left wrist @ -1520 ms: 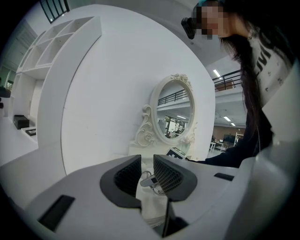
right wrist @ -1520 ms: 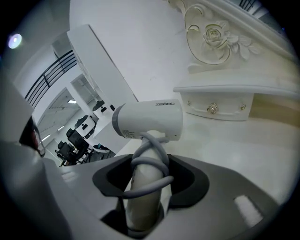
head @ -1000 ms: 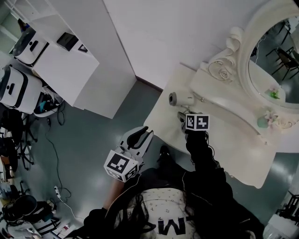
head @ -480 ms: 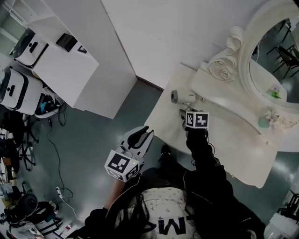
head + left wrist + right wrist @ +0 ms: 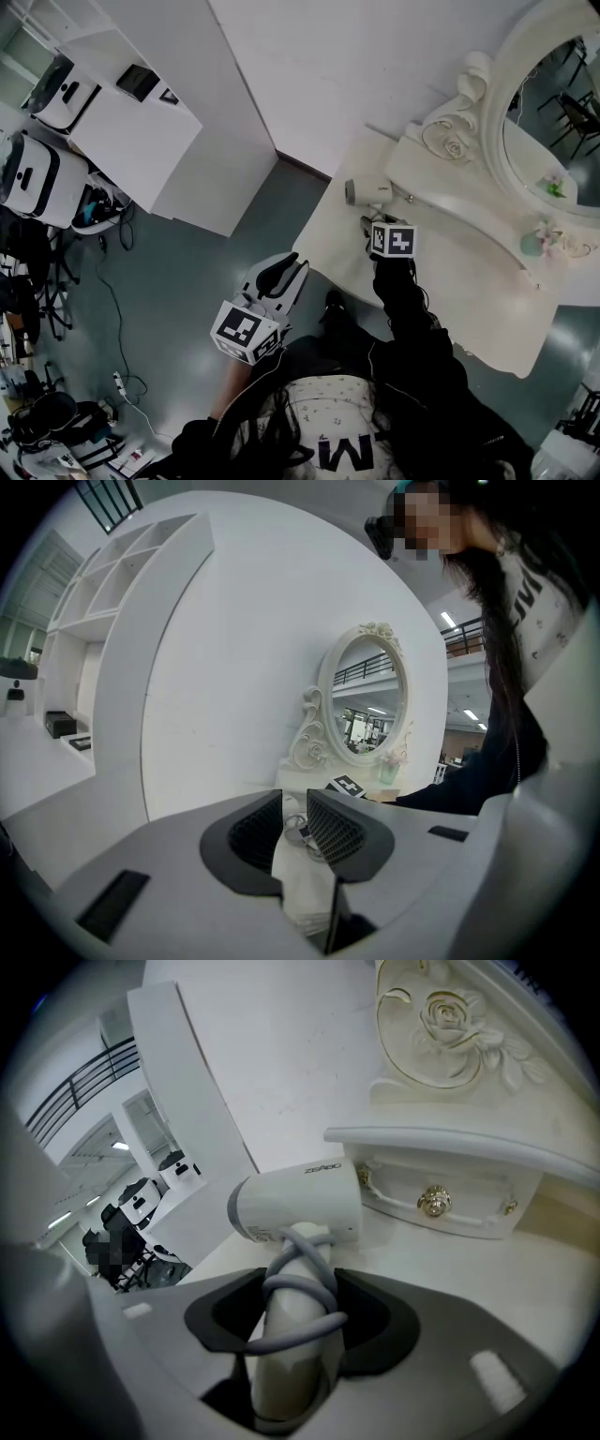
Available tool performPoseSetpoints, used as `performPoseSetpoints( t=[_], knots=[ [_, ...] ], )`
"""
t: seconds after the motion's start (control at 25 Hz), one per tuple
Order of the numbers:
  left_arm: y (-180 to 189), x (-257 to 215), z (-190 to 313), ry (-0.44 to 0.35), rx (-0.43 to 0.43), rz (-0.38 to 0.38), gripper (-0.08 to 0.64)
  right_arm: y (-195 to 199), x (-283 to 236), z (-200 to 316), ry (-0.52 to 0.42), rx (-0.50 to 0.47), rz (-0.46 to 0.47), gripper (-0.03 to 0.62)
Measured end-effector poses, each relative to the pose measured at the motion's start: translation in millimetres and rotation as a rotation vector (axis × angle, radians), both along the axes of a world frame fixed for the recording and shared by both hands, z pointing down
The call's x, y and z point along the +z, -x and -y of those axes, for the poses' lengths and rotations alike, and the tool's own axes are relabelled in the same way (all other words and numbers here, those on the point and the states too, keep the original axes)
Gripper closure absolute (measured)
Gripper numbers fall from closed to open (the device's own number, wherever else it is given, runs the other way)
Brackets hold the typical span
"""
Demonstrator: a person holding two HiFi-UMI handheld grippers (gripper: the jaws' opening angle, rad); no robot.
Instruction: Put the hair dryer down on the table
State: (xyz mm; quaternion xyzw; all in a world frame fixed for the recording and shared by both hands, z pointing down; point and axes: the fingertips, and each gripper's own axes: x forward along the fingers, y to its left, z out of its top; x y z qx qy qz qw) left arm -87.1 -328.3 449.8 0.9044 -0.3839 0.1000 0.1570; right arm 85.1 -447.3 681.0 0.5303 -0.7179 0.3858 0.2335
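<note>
Right tongs (image 5: 295,1330), clenched on the handle of the hair dryer (image 5: 298,1206), had nudged it nearer the far left corner of the surface (image 5: 455,281), release still pending; left tongs (image 5: 294,810) hung released, empty.

we see the hair dryer (image 5: 368,190) lying on the white surface (image 5: 469,281), its barrel end turned toward the surface's left edge, near the base of the ornate mirror (image 5: 553,103). the right claw (image 5: 367,223) reaches to the dryer's handle from the near side, marker cube on top; from here we cannot make out the grip itself. the left claw (image 5: 284,274) hangs over the grey floor (image 5: 187,281), beside the surface's near corner, apart from the dryer
</note>
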Motion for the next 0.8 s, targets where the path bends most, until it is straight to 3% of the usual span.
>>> performPoseSetpoints(
  t=[0.44, 0.8],
  knots=[
    [9, -5, -7, -0.013, -0.013, -0.003, 0.479, -7, -11, -3, -0.040, 0.040, 0.016, 0.322],
    [14, -11, -17, -0.032, -0.003, 0.000, 0.479, -14, -70, -24, -0.192, 0.044, 0.107, 0.322]
  ],
)
